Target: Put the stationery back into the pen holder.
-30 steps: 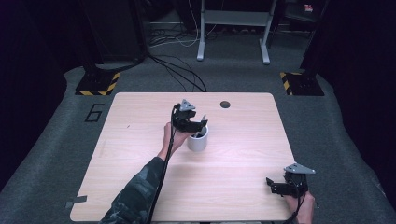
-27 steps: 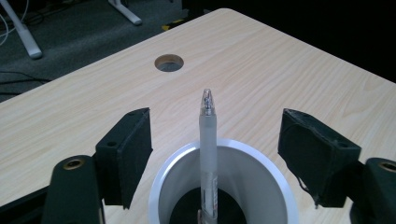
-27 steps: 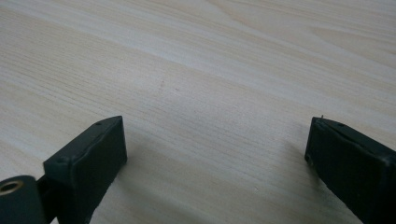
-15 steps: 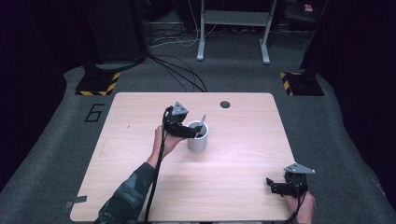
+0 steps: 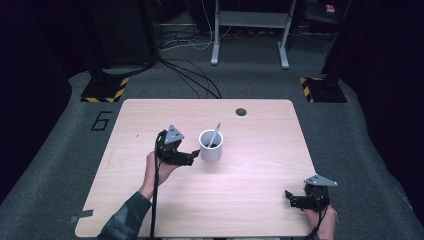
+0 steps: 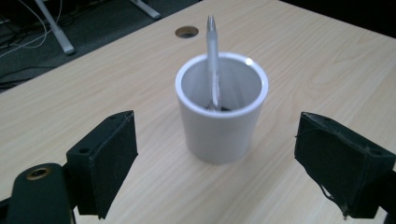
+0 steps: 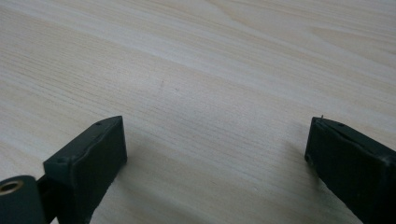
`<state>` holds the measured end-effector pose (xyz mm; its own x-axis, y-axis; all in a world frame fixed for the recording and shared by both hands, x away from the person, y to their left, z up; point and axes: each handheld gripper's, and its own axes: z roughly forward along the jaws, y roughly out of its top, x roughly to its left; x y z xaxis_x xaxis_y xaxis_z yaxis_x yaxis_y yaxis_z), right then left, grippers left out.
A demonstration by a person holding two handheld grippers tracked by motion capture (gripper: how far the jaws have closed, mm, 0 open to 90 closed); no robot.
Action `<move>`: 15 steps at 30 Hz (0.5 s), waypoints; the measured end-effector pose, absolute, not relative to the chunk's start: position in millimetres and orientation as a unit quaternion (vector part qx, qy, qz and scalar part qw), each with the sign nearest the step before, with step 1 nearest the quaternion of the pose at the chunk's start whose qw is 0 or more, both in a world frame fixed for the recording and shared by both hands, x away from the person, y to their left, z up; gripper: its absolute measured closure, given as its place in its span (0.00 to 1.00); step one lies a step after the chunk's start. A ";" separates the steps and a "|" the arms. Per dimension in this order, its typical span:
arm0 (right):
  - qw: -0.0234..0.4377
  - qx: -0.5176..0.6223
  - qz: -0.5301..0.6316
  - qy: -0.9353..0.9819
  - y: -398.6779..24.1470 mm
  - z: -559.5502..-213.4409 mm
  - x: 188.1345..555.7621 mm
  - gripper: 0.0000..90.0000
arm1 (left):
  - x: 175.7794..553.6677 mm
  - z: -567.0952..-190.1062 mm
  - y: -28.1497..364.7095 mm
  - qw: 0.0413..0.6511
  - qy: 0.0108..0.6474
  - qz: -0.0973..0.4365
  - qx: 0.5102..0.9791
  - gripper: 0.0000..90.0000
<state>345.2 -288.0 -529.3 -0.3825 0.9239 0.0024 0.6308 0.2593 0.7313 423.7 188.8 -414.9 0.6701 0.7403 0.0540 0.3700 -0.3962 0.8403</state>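
Observation:
A white cup (image 5: 210, 148) stands mid-table with a silver pen (image 5: 215, 134) leaning upright inside it. My left gripper (image 5: 192, 158) sits just left of the cup and points at it. Its jaws have just been opening and stand wide, with nothing pressed between them. In the left gripper view the cup (image 6: 221, 119) and the pen (image 6: 213, 60) lie just ahead of the black pads (image 6: 109, 161), which are clear of the cup's wall. My right gripper (image 5: 292, 199) rests low at the table's front right, open, with bare wood between its pads (image 7: 93, 158).
The light wooden table (image 5: 260, 150) has a round cable hole (image 5: 241, 112) near its far edge. A person's sleeve and left hand (image 5: 150, 172) reach in from the bottom. Beyond the table are grey floor, cables and a metal stand.
My left gripper has drawn back to the left from over the cup and opened wider. The pen now stands free in the cup. My right gripper has kept still.

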 end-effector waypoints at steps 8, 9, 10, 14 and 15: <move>0.220 0.512 0.332 0.761 -287.7 -529.3 345.1 0.06 | 402.4 -447.0 221.0 0.408 0.376 0.218 0.803 0.13; 0.220 0.512 0.332 0.761 -287.7 -529.3 345.1 0.06 | 400.6 -453.4 225.7 0.404 0.380 0.215 0.804 0.13; 0.220 0.512 0.332 0.761 -287.7 -529.2 345.0 0.06 | 399.6 -457.0 228.2 0.400 0.383 0.211 0.805 0.13; 0.220 0.512 0.332 0.761 -287.7 -529.3 345.1 0.06 | 392.5 -473.9 241.7 0.386 0.397 0.197 0.809 0.12; 0.220 0.512 0.332 0.761 -287.7 -529.2 345.1 0.06 | 390.8 -478.3 244.3 0.382 0.401 0.195 0.810 0.12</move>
